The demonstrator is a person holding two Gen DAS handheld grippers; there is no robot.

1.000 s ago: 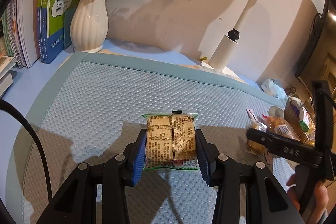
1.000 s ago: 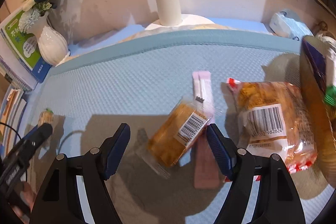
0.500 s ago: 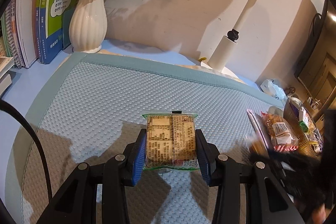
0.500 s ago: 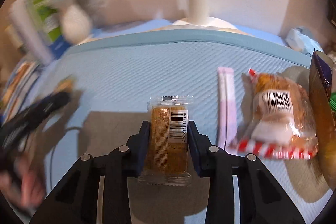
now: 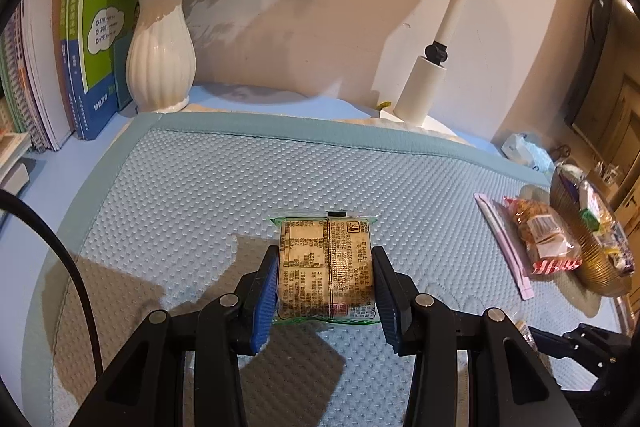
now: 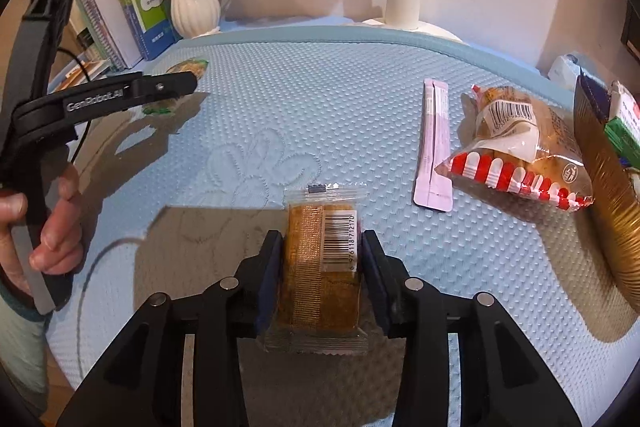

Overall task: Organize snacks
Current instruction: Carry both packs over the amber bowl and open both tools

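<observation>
My left gripper (image 5: 325,253) is shut on a green-edged biscuit packet (image 5: 326,267), just over the blue mat (image 5: 224,187). In the right wrist view the same packet (image 6: 188,67) shows at the far left, in the left gripper (image 6: 188,83). My right gripper (image 6: 321,237) has a brown cake packet (image 6: 320,267) with a barcode between its pads. The pads press on its sides, while the jaws are easing open slightly. A pink stick sachet (image 6: 434,143) and a red-striped bread bag (image 6: 516,143) lie to the right on the mat.
A gold ribbed bowl (image 6: 612,195) holding more snacks stands at the mat's right edge. A white vase (image 5: 160,67), upright books (image 5: 80,47) and a lamp base (image 5: 424,91) line the back wall. A hand (image 6: 56,227) holds the left gripper's handle.
The right gripper closed on the brown cake packet, which now lies straight between its fingers, and carried it left, away from the sachet and bread bag. The left gripper kept its hold.
</observation>
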